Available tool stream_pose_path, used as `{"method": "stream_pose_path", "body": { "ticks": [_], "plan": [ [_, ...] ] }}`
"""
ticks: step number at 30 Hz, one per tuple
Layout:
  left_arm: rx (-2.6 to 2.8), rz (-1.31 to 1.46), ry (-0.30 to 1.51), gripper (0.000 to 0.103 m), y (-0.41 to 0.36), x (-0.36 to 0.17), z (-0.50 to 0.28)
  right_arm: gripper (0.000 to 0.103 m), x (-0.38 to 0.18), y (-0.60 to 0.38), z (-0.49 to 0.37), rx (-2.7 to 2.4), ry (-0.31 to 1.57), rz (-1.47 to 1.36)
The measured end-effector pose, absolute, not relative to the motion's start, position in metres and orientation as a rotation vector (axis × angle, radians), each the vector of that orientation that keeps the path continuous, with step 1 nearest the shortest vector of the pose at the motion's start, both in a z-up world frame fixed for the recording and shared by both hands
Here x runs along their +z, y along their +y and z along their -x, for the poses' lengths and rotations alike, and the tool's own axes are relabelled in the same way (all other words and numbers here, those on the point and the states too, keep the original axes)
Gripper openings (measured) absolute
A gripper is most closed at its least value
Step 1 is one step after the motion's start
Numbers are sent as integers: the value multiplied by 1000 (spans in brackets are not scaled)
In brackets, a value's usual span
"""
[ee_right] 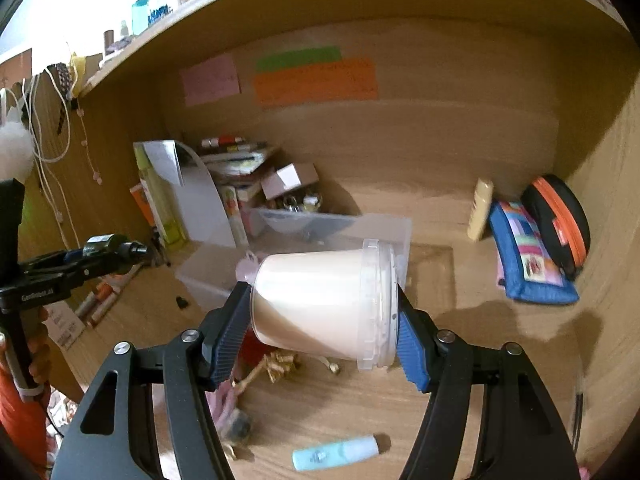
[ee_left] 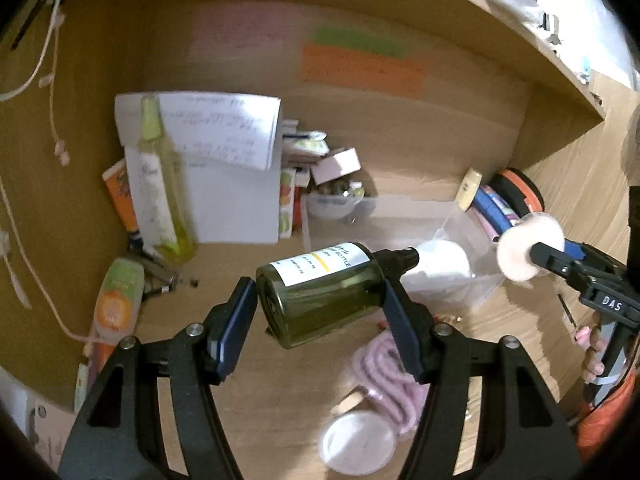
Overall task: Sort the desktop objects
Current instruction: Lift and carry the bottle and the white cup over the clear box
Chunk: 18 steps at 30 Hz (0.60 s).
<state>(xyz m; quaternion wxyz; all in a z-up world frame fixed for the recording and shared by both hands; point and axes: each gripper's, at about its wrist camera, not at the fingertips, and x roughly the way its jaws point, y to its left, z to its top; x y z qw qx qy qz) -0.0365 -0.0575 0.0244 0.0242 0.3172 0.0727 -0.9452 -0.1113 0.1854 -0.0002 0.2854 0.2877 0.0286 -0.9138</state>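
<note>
My left gripper (ee_left: 320,300) is shut on a dark green spray bottle (ee_left: 320,292) with a white label, held sideways above the wooden desk (ee_left: 248,280). My right gripper (ee_right: 322,312) is shut on a cream-filled clear plastic jar (ee_right: 316,304), also held sideways in the air. In the left wrist view the jar (ee_left: 528,246) and right gripper show at the right, over a clear plastic bin (ee_left: 400,216). In the right wrist view the bottle (ee_right: 116,246) shows at the left.
A tall yellow bottle (ee_left: 160,184), papers and small boxes crowd the back left. A blue pouch (ee_right: 528,256) and black-orange case (ee_right: 560,224) lie right. A pink cable (ee_left: 384,364), white lid (ee_left: 356,444), gold trinkets (ee_right: 280,364) and a light blue tube (ee_right: 336,452) lie in front.
</note>
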Motion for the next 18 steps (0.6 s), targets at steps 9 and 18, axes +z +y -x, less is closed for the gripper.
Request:
{"method": "stream_pose_path", "body": {
  "ticks": [9,18],
  "plan": [
    [-2967,-1001,207,63,-46,33,78,63,8,169,135,-2419,68,-736],
    [-2988,-1136,346,63,-44,14,134,63,-6,153,165,-2389,42,-780]
  ]
}}
